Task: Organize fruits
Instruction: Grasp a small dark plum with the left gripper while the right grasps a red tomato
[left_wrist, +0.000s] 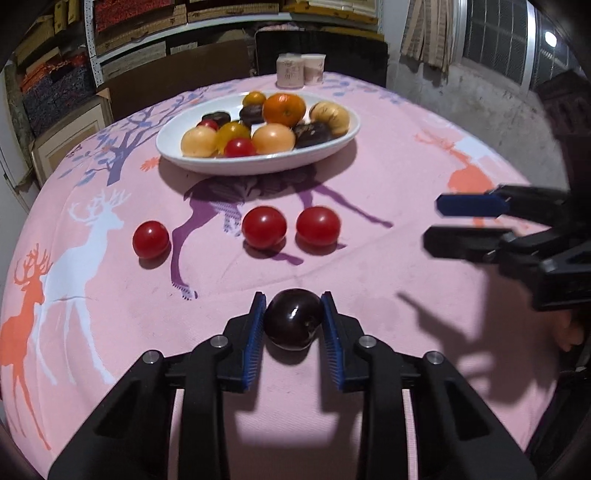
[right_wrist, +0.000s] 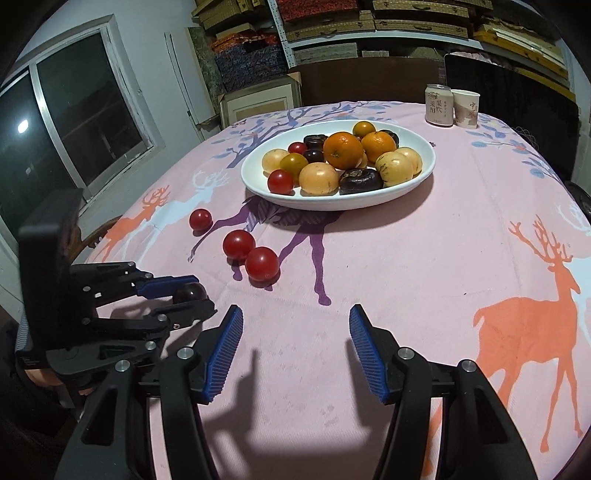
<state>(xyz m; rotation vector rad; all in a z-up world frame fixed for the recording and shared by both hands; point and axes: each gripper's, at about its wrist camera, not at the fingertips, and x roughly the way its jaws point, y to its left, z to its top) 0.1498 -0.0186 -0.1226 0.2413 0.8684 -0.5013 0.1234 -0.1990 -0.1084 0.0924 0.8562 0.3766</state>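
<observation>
Gripping dark plum (left_wrist: 292, 319), left tool (left_wrist: 293, 314) closed; right tool (right_wrist: 295, 332) open, empty

**Around the Spread**

A pink cloth (right_wrist: 424, 266) printed with orange, white and purple deer covers the surface. At its far edge a drink can (right_wrist: 438, 105) stands just beside a paper cup (right_wrist: 466, 108). Shelves (right_wrist: 369, 33) stacked with woven boxes line the wall behind, and a dark window (right_wrist: 85, 110) sits to one side.
</observation>
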